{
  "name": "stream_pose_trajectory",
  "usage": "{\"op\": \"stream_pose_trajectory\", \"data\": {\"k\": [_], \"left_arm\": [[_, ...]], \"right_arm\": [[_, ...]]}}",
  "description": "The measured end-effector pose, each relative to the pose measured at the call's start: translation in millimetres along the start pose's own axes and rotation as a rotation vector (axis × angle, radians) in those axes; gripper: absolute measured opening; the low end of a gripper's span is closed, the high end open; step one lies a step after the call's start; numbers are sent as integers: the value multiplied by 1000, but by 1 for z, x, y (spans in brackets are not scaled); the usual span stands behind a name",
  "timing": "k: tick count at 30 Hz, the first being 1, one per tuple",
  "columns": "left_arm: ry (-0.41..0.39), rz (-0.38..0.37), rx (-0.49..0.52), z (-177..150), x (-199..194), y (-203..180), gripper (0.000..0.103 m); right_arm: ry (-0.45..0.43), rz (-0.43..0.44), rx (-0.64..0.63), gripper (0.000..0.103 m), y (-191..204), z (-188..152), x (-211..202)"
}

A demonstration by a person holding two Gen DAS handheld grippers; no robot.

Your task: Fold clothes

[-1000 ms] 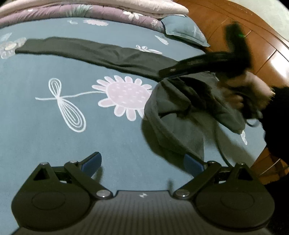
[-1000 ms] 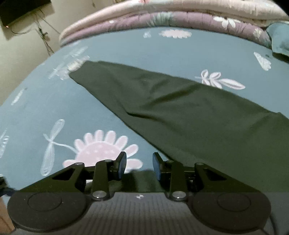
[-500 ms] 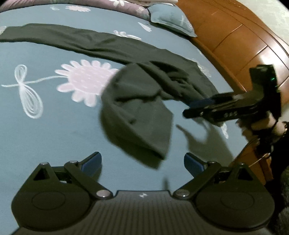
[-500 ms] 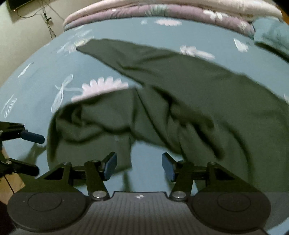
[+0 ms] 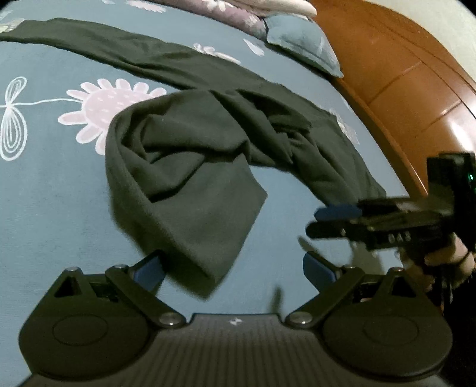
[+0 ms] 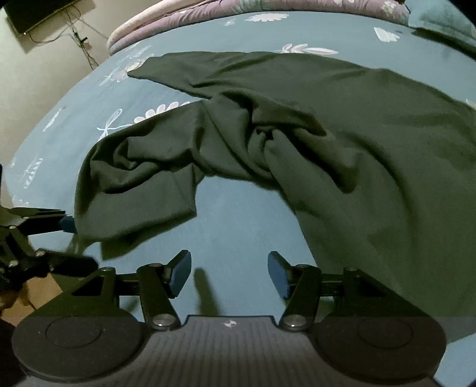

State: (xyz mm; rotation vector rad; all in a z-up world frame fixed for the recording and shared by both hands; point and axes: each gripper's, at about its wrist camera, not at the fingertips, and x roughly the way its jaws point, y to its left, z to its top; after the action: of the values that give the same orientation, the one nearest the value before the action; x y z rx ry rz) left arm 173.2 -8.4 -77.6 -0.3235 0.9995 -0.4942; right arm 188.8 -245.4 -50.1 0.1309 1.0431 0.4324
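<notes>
A dark green pair of trousers (image 5: 190,166) lies on the blue flowered bed sheet (image 5: 53,190). One leg stretches flat to the far left; the other leg (image 6: 139,184) is bunched and doubled back toward me. My left gripper (image 5: 233,268) is open wide, and that leg's cuff (image 5: 208,256) lies loose between its fingers, against the left pad. My right gripper (image 6: 229,274) has its jaws opening, with only bare sheet between them and the cloth just beyond. Each gripper shows in the other's view: the right gripper (image 5: 327,221) and the left gripper (image 6: 77,241).
A wooden headboard (image 5: 416,89) runs along the right of the bed, with a blue pillow (image 5: 300,44) beside it. Folded pink and purple quilts (image 6: 267,9) lie along the far edge. A person's hand (image 5: 446,262) holds the right gripper. Floor and wall show beyond the bed's left edge (image 6: 44,74).
The right gripper let go of the raised trouser leg, which dropped bunched onto the sheet, then drew back and opened wider. The left gripper moved in until the cuff lay between its fingers.
</notes>
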Motion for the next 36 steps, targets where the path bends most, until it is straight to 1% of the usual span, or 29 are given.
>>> {"op": "stream_pose_trajectory", "data": {"k": [2,5,8,11,14,16,19,21,24,27,31,33,36], "left_arm": [[-16,3,-16,0,1,0,100],[-16,15,-34,1,0,-1,100],[-4,45,-29,3,-3,-2,100],[8,87,-1,5,-11,-2,100],[19,138,34,5,-18,0,100],[27,167,49,5,-22,2,100],[34,202,62,3,-26,6,100],[37,217,70,3,-29,9,100],[39,234,86,2,-34,13,100],[34,256,102,0,-40,18,100],[21,246,76,-2,-44,30,100],[20,241,68,-1,-44,35,100],[21,234,71,1,-44,38,100]], "right_arm": [[-10,18,-3,65,-2,-2,-1],[-18,32,-11,65,-4,-3,-2],[-40,36,-63,65,1,-2,-5],[-78,21,-210,65,18,4,-8],[-99,11,-419,64,45,10,-5],[-97,13,-580,64,67,10,2],[-85,18,-790,64,96,8,15],[-77,5,-914,64,112,5,24],[-62,-47,-1097,64,130,-3,37],[-53,-121,-1297,64,137,-19,43],[-74,-147,-1401,64,139,-26,45],[-107,-173,-1450,64,145,-28,51],[-176,-240,-1522,64,156,-33,64]]}}
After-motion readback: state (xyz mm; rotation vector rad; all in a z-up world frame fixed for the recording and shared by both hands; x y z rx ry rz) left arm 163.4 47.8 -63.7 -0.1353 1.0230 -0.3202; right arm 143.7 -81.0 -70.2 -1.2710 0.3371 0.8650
